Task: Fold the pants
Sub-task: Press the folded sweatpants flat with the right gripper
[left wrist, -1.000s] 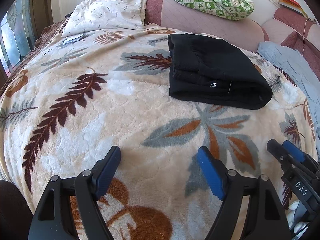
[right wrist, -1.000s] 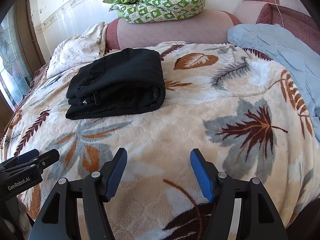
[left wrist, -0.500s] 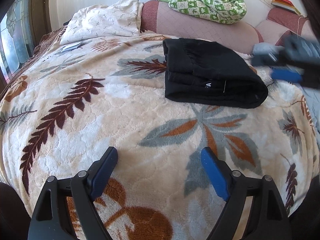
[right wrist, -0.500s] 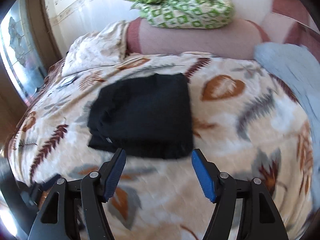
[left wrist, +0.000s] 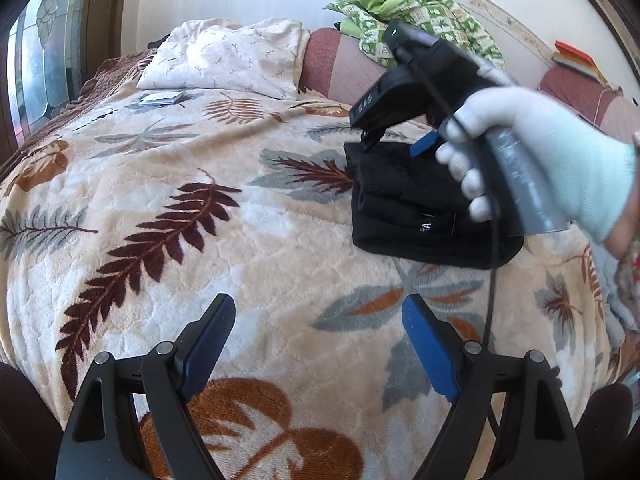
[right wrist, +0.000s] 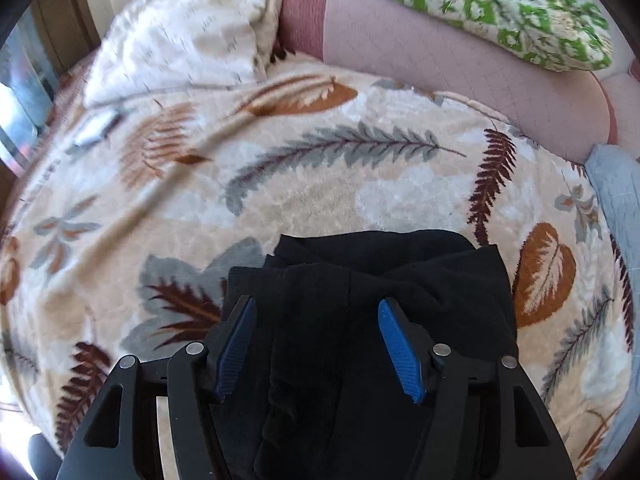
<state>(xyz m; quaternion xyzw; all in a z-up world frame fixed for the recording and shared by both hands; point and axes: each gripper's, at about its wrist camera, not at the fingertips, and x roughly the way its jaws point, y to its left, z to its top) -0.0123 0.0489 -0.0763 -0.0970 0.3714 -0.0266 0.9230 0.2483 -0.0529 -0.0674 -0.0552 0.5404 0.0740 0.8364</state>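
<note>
The black pants (left wrist: pixel 404 204) lie folded in a compact bundle on the leaf-patterned blanket (left wrist: pixel 200 240). In the right wrist view the pants (right wrist: pixel 360 340) fill the lower middle. My right gripper (right wrist: pixel 316 320) is open and hovers right over the bundle, one finger on each side of its top. In the left wrist view the right gripper (left wrist: pixel 394 146) shows from the side, held by a white-gloved hand (left wrist: pixel 532 152) above the pants. My left gripper (left wrist: pixel 318 328) is open and empty, low over the blanket, in front of the bundle.
A white pillow (left wrist: pixel 228 56) lies at the head of the bed by a pink headboard (left wrist: pixel 340 64). A green patterned quilt (left wrist: pixel 416 12) sits on top of it. A blue blanket (right wrist: pixel 620 200) lies at the right. A small flat packet (left wrist: pixel 162 98) rests near the pillow.
My right gripper has swung forward and up from the bed's near edge to hover over the folded pants. The left gripper has barely moved. Both stay open.
</note>
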